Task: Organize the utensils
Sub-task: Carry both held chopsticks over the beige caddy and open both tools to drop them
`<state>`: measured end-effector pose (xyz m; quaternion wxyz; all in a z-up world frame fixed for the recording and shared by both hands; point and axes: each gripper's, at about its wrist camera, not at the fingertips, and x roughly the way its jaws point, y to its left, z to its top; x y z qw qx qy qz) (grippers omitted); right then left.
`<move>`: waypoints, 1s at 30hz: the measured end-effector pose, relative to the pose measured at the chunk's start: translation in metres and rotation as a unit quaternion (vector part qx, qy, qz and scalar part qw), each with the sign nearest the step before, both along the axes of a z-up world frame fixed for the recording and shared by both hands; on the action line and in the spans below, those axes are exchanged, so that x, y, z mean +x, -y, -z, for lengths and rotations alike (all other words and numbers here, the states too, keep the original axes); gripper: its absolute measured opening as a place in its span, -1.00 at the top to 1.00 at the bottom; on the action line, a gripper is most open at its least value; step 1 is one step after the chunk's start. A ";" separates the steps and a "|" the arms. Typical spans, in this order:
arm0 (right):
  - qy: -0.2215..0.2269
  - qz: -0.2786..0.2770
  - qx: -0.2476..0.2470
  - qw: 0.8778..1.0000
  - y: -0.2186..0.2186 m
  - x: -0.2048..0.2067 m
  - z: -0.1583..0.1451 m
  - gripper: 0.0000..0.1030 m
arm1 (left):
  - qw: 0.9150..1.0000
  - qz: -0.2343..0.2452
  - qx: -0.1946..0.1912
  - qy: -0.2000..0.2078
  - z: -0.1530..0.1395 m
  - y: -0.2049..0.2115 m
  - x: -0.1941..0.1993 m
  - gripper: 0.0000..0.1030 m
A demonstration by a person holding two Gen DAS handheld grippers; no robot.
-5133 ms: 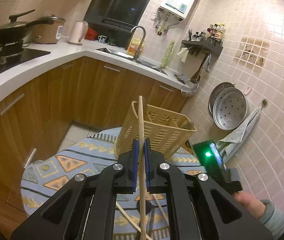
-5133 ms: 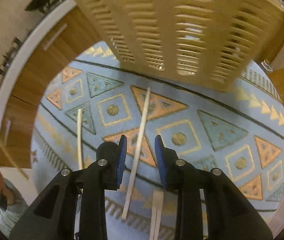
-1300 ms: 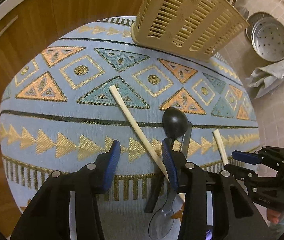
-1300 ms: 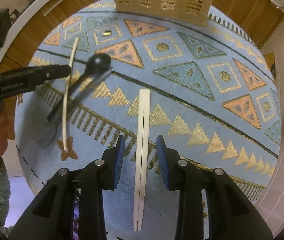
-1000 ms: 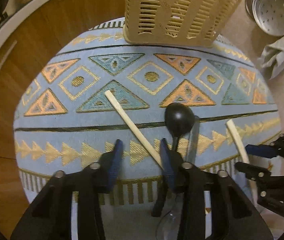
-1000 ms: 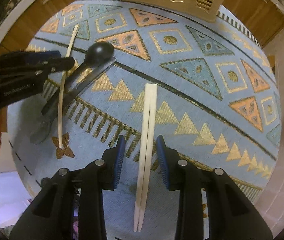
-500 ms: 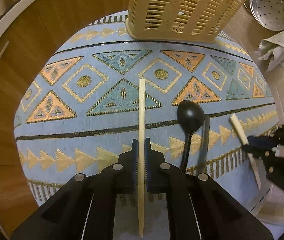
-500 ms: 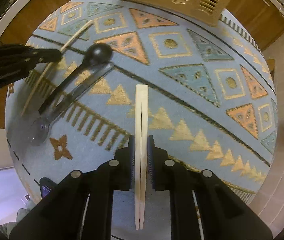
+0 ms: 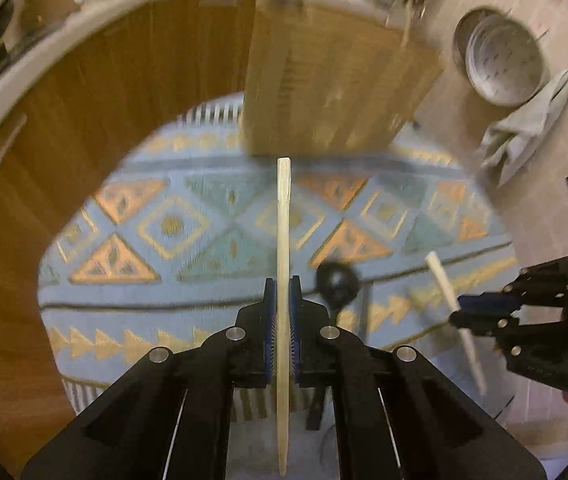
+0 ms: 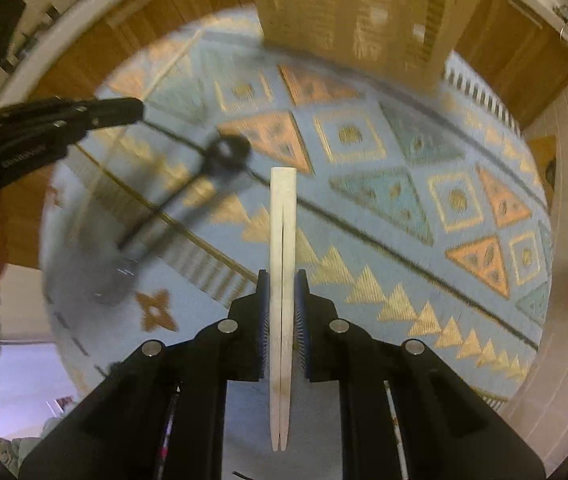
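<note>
My left gripper [image 9: 283,312] clamps one pale wooden chopstick [image 9: 283,240]; my right gripper [image 10: 282,304] grips a pair of pale joined chopsticks [image 10: 283,240]. Both are held above the round blue patterned tablecloth [image 10: 384,200], whose middle lies open up to the beige slotted plastic basket [image 9: 336,84] at its far edge. One black ladle [image 10: 224,156] rests left of centre.

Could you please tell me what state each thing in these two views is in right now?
Left gripper: shut on a single chopstick, held off the cloth.
Right gripper: shut on a pair of chopsticks, side by side.
Black spoon: lying flat on the patterned cloth, untouched.
Clear spoon: lying beside the black one.
Basket: standing upright on the cloth's far side; contents not visible.
</note>
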<state>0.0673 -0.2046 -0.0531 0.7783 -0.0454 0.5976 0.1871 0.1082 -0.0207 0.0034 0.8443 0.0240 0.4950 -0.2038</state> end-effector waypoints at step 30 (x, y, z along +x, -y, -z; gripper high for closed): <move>0.470 0.145 0.125 0.862 0.058 0.067 -0.205 0.79 | 0.907 -0.081 -0.263 0.317 -0.161 0.055 0.074 0.92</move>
